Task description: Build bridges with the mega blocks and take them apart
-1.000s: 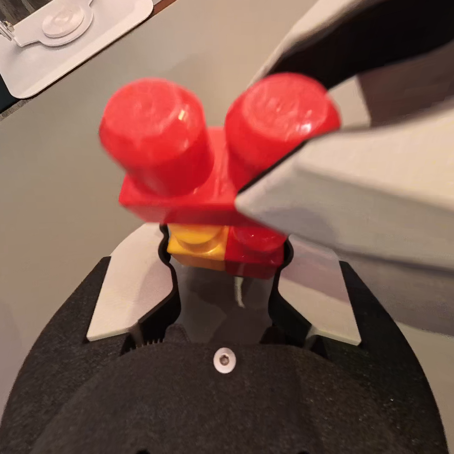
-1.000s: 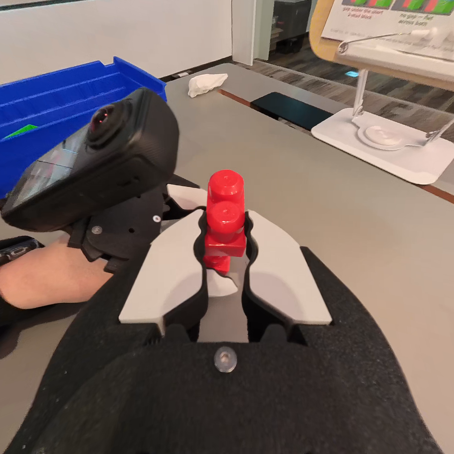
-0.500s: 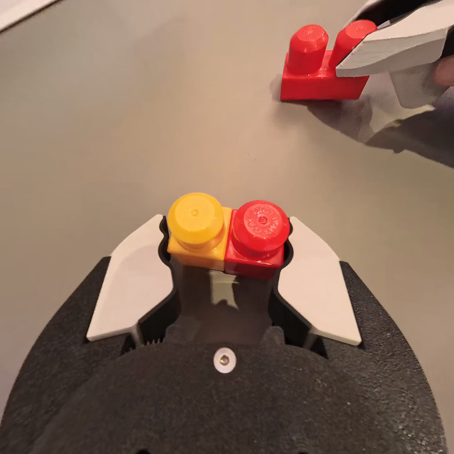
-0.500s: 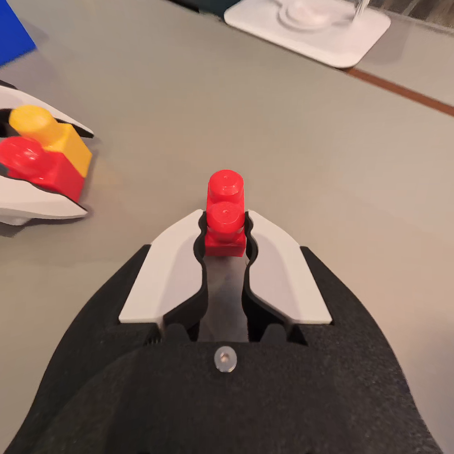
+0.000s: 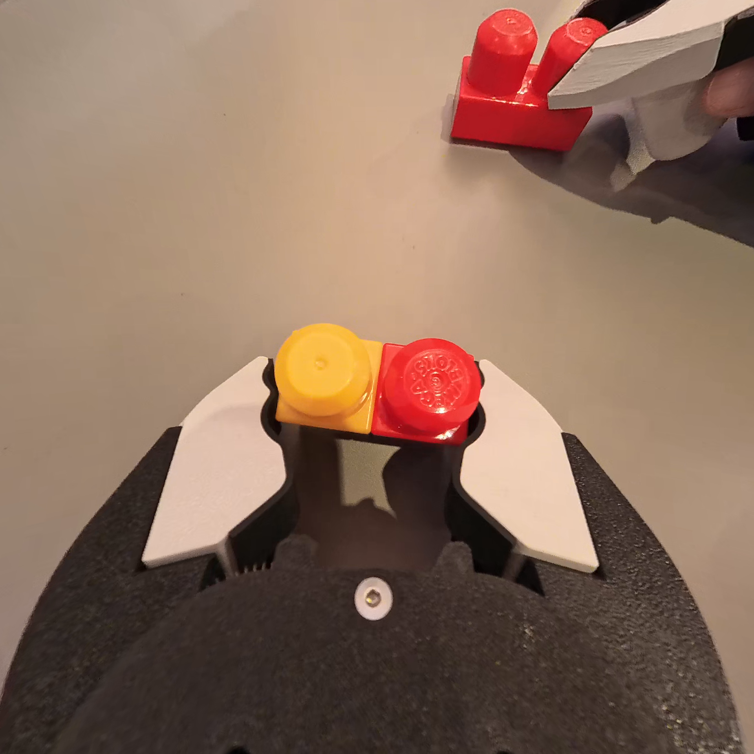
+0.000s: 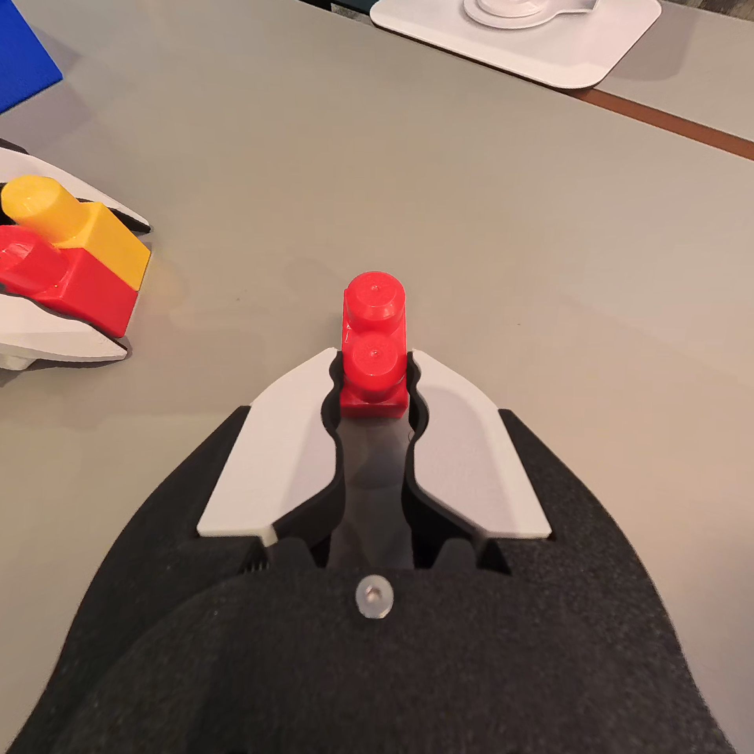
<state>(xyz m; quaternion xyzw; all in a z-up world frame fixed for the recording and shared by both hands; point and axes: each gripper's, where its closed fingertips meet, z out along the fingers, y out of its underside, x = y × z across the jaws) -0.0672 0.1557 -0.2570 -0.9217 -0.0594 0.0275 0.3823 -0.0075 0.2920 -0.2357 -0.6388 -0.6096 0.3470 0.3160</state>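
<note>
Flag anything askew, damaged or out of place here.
Nothing stands out. The two-stud red block sits flat on the table in the right gripper; the left gripper squeezes the yellow block and red block side by side.

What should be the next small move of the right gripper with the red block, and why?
Probably open the right gripper and back away: the two-stud red block already appears to rest flat on the table, apart from the yellow block and single red block clamped in the left gripper.

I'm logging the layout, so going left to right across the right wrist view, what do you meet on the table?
Blue bin → yellow block beside the small red block → two-stud red block → white stand base.
</note>
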